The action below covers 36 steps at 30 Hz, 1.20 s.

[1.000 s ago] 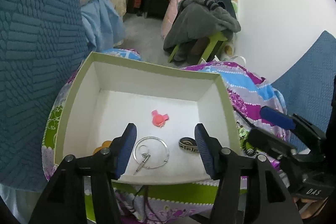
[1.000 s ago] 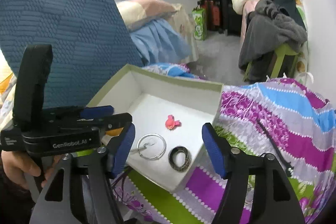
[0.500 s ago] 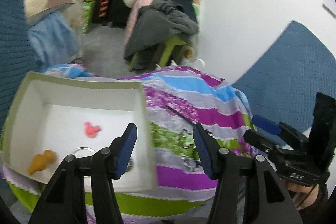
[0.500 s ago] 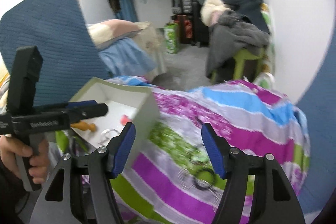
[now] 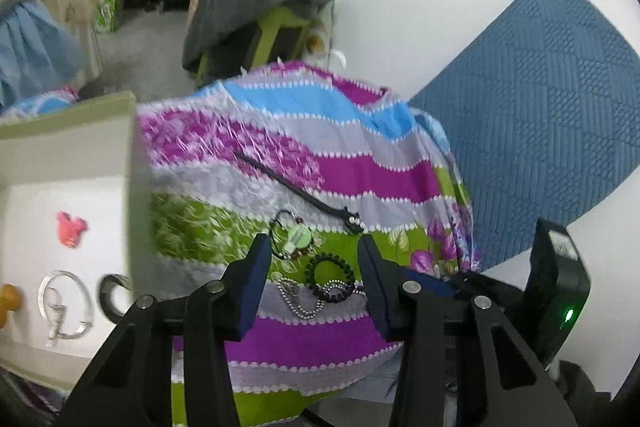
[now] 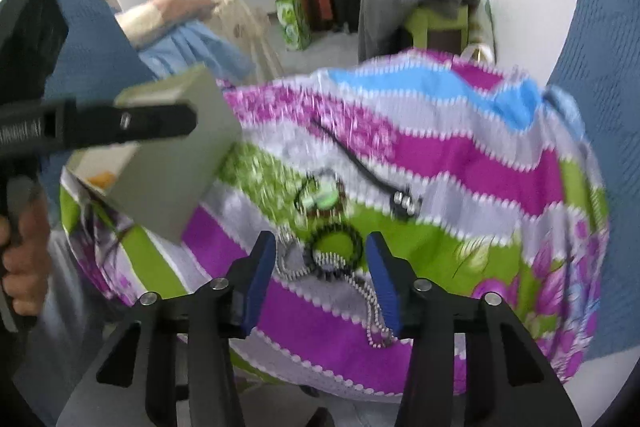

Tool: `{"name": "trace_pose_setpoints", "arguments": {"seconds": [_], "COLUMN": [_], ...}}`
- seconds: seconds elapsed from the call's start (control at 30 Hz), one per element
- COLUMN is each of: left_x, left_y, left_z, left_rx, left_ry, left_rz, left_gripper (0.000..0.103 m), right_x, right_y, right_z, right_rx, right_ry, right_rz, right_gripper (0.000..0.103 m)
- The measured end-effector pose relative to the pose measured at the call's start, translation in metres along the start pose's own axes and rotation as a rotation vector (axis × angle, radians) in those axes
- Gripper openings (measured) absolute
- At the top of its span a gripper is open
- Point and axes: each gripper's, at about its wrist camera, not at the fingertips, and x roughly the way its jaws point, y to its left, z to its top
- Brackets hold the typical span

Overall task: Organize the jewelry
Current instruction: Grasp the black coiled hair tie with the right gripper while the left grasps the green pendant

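Loose jewelry lies on a striped cloth: a black spiral hair tie [image 5: 330, 269] [image 6: 338, 245], a silver ball chain [image 5: 298, 301] [image 6: 372, 303], a green charm bracelet [image 5: 294, 239] [image 6: 320, 197] and a black cord [image 5: 296, 189] [image 6: 360, 163]. My left gripper [image 5: 316, 259] hangs over the hair tie and chain, jaws closing, pads touching nothing. My right gripper [image 6: 320, 251] frames the same hair tie, jaws closing, nothing pressed. A white box [image 5: 132, 163] [image 6: 172, 155] at the left holds a pink charm [image 5: 70, 233], a silver hoop [image 5: 64, 297] and a dark ring [image 5: 112, 293].
An orange piece [image 5: 6, 303] sits at the box's left edge. Blue quilted cushions [image 5: 540, 115] flank the cloth. A hand [image 6: 20, 259] holds the left tool at the left of the right wrist view. Behind are a clothes-piled green stool [image 5: 276, 27] and suitcases.
Both views have swung from over the box rightwards and down to the jewelry on the cloth. Both pairs of jaws have narrowed.
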Motion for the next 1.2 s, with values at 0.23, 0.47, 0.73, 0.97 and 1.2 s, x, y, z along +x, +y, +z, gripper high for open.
{"name": "trace_pose_setpoints", "arguments": {"seconds": [0.23,0.47,0.73,0.97,1.2], "left_x": [0.046,0.072,0.081,0.087,0.095], "left_y": [-0.002,0.001,0.007,0.010,0.008], "left_z": [-0.003,-0.004,0.001,0.002,0.002], "left_rx": [0.011,0.003,-0.021,-0.039,-0.028], "left_ry": [0.077,0.118,0.136,0.142,0.146], "left_rz": [0.028,0.036,0.037,0.036,0.023], "left_gripper": [0.042,0.031,0.031,0.031,0.031], "right_x": [0.031,0.055,0.060,0.064,0.062], "right_y": [-0.008,-0.014,-0.011,-0.007,-0.014], "right_z": [-0.013,-0.013,-0.022,-0.023,-0.023], "right_rx": [-0.036,-0.083,-0.136,-0.181,-0.146], "right_ry": [0.042,0.062,0.120,0.130,0.121], "right_rz": [0.014,-0.002,0.099,0.030,0.009], "right_gripper": [0.041,0.031,0.030,0.017,0.005]}}
